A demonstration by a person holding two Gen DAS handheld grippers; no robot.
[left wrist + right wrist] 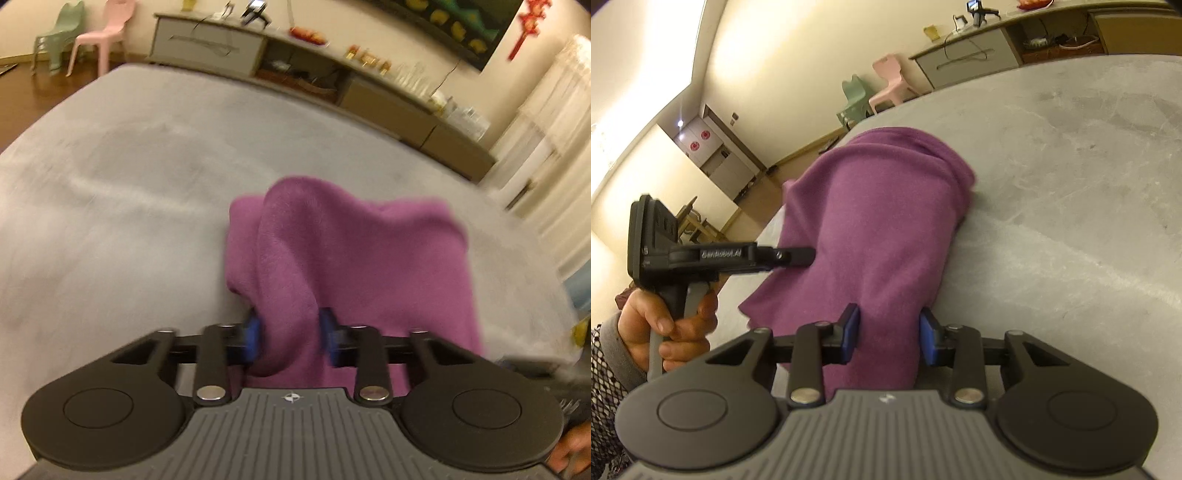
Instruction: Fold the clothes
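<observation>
1. The purple cloth (354, 258) lies bunched on the grey worktop (129, 184), near its edge.
2. The left tongs (291, 338) are clenched on a fold of the cloth, which is pinched between the 2 blue pads (252, 338) and bulges up ahead of them.
3. The right tongs (889, 334) grip another part of the same cloth (882, 221), with fabric filling the gap between their blue pads (852, 332).
4. In the right wrist view, the left tongs (809, 256) reach into the cloth from the side, and the person's hand (665, 328) holds their handle.
5. Beyond the worktop stand a pink chair (98, 35), a green chair (61, 33) and a long cabinet (332, 77).
</observation>
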